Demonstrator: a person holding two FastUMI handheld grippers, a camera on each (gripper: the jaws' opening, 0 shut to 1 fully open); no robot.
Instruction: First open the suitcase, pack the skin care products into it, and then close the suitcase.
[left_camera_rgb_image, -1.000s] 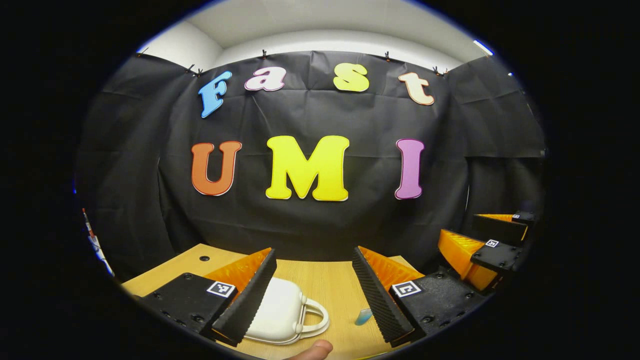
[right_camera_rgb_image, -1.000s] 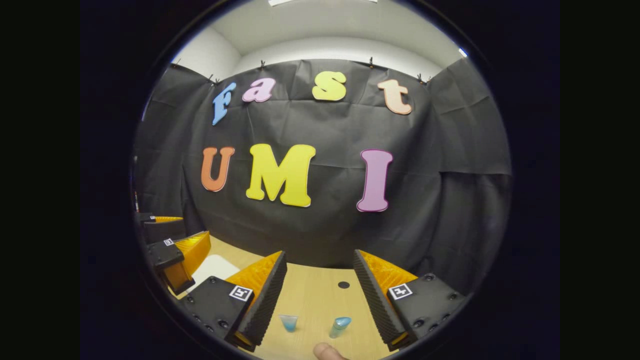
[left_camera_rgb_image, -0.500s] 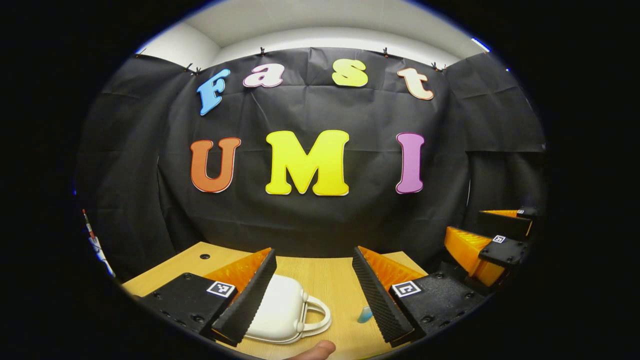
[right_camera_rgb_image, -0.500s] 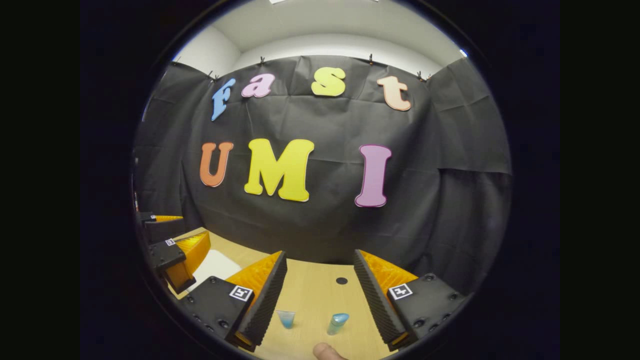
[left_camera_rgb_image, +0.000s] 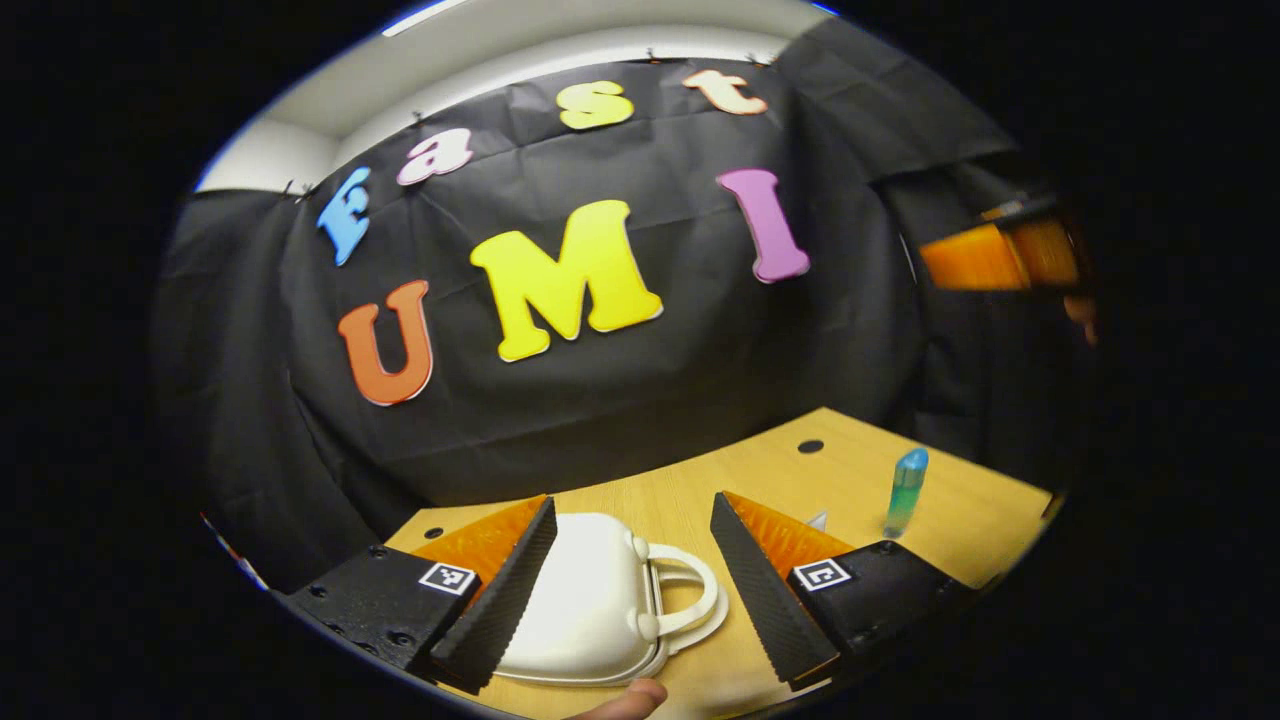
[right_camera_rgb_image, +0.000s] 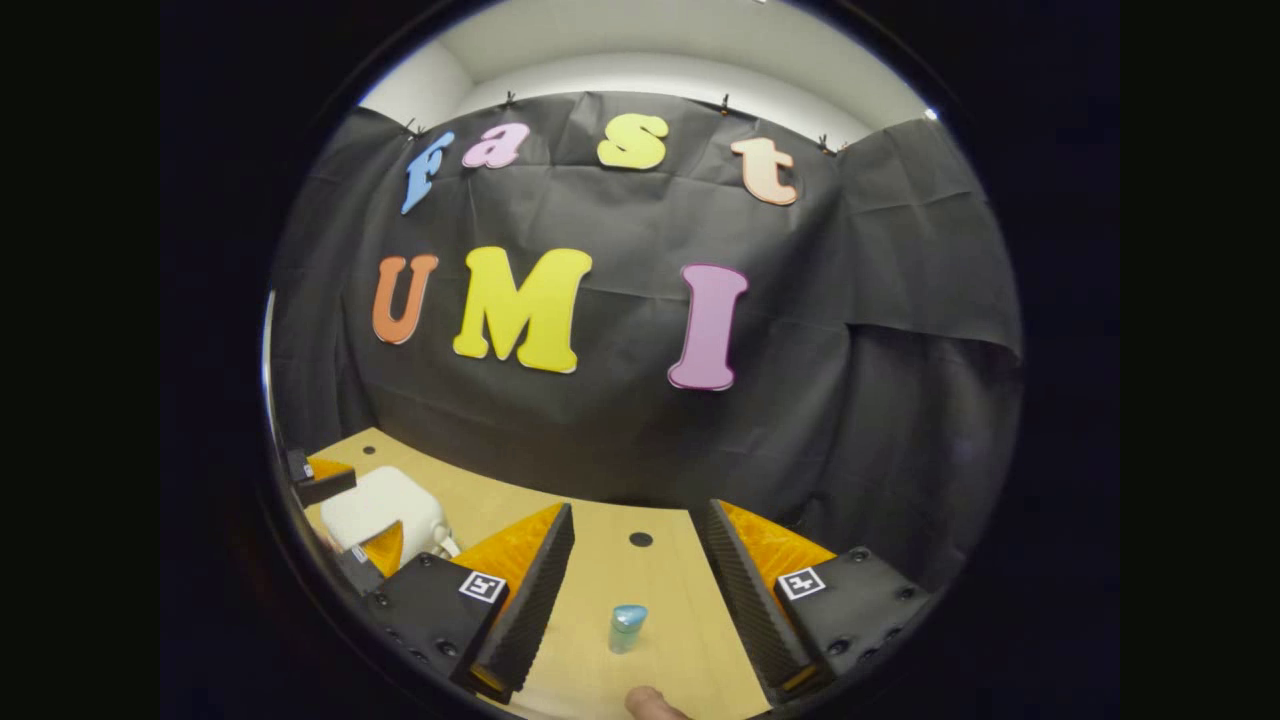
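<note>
In the left gripper view, the left tool (left_camera_rgb_image: 630, 590) hovers low over the wooden counter (left_camera_rgb_image: 760, 470) with its two fingers spread wide, pinching nothing. Between them lies the small white suitcase (left_camera_rgb_image: 590, 610), closed and flat on the counter, with rounded corners and a smooth glossy shell. Its looped white handle (left_camera_rgb_image: 690, 600) points right, so its long axis runs roughly left to right in this view. Farther right a slim blue-green skin care bottle (left_camera_rgb_image: 906, 490) stands upright with its rounded cap on top, well apart from the suitcase.

In the right gripper view, the right tool (right_camera_rgb_image: 630, 590) is also spread, holding nothing, and the same bottle (right_camera_rgb_image: 627, 628) stands upright between its fingers without touching either. The suitcase (right_camera_rgb_image: 380, 505) sits at the far left of the counter (right_camera_rgb_image: 600, 560).
</note>
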